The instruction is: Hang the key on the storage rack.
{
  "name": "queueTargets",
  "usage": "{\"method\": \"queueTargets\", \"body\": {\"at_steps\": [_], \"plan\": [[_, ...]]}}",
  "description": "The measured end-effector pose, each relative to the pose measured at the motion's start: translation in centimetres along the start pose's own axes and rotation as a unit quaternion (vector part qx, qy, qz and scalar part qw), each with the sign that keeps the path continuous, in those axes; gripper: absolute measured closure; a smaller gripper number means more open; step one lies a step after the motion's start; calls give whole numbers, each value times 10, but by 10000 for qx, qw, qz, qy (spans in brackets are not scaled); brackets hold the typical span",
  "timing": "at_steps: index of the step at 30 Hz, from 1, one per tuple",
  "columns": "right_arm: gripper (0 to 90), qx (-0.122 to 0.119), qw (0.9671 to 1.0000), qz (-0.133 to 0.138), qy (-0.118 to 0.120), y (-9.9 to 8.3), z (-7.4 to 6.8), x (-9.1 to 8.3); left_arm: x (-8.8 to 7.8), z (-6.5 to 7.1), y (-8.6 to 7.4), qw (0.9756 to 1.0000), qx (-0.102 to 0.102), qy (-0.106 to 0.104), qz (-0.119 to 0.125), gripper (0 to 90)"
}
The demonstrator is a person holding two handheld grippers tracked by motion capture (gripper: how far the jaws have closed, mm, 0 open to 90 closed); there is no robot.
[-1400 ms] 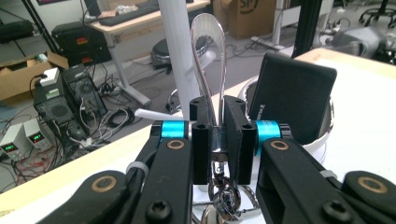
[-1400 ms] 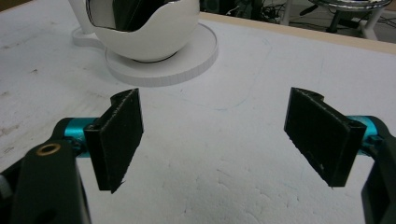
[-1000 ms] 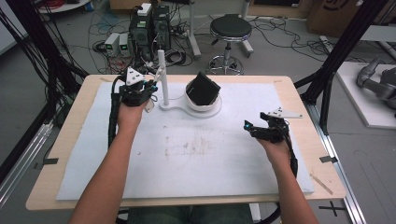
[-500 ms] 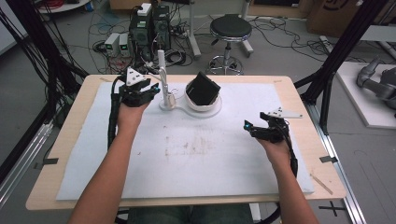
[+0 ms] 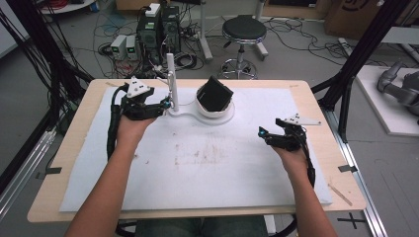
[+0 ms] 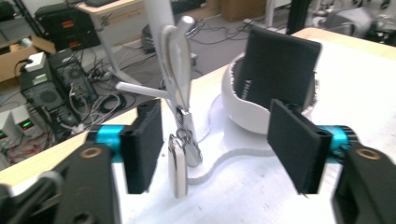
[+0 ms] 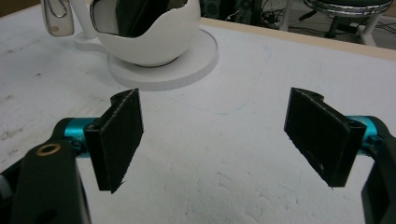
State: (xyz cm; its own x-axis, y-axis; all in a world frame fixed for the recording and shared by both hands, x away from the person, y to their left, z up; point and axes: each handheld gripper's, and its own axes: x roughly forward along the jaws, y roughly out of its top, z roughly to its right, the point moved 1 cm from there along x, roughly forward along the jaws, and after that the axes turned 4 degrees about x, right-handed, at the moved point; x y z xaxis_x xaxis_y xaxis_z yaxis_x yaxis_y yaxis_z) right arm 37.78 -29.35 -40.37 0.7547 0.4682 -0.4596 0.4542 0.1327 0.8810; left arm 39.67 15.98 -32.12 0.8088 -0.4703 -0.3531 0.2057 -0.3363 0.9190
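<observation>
A white stand (image 5: 170, 74) rises at the back of the mat, and a silver clip (image 6: 180, 70) hangs from its side hook with a small white tag (image 6: 178, 163) dangling below. My left gripper (image 6: 219, 140) is level with that tag. Its jaws have just been opening, and the tag hangs free between the pads, nearer the left one. In the high view the left gripper (image 5: 165, 104) sits just left of the stand. A white bowl (image 5: 205, 106) on the stand's base holds a black wallet-like item (image 5: 216, 93). My right gripper (image 5: 261, 132) rests open on the mat, holding nothing.
A white mat (image 5: 197, 168) covers the wooden table (image 5: 321, 98). The right gripper view shows the bowl (image 7: 149, 32) ahead and bare mat between its pads. A stool (image 5: 242, 32), computers and cables are on the floor beyond the far edge.
The left gripper's jaws have opened off the hanging tag and the hand has drawn back slightly from the stand. The right hand has stayed put.
</observation>
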Motion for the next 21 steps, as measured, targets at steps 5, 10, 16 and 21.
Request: {"method": "queueTargets", "body": {"at_steps": [5,10,16,21], "plan": [[200,17,10000,-18,6,0,-1,-1,-10,3,-12,9996,-2,-269,-105,280],[200,-35,10000,-2,-7,0,-2,-1,-24,7,-34,9985,-85,-538,-99,231],[200,-34,10000,-84,-3,-1,-2,1,-41,11,-58,9975,-183,-674,52,206],[200,-76,9999,-101,3,-1,-2,2,-49,15,-73,9963,-270,-800,176,204]]}}
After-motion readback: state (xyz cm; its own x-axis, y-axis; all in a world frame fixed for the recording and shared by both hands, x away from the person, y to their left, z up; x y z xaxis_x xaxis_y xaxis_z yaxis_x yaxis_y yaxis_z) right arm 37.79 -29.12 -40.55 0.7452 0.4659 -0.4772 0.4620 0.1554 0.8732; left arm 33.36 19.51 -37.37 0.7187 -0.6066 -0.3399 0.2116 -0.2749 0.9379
